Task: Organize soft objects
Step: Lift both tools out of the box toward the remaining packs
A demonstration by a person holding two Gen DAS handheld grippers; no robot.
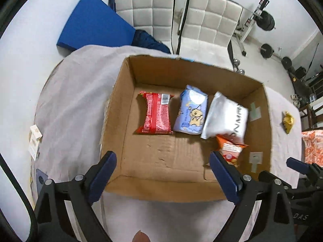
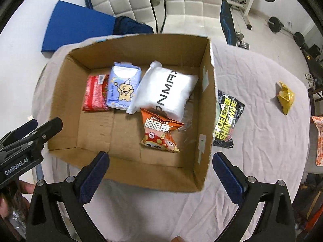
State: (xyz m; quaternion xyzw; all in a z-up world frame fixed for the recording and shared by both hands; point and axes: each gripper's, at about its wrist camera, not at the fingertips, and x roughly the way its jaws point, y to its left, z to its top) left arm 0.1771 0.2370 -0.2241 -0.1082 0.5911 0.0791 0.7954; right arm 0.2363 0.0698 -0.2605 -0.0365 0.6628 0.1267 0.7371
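**Reaching next for the packs left outside the box**

Hovering over the near edge of the box, both grippers hang empty. The right gripper has its fingers spread wide with nothing between them, and the left gripper is spread the same way.

Four soft packs already lie on the box floor: a red pack at the left, a blue tissue pack touching it, a white pouch beside that, and an orange snack bag overlapping the pouch's near edge.

Left on the cloth are a black pack just outside the box's right wall and a yellow bag well apart, farther right. I'd judge the black pack the natural next pick for the right gripper. It lies flat, so the fingers should come down across its short width and pinch a puffed part, not the thin seal. Lift it well over the wall before moving across, then set it in the bare near-left floor rather than stacking.
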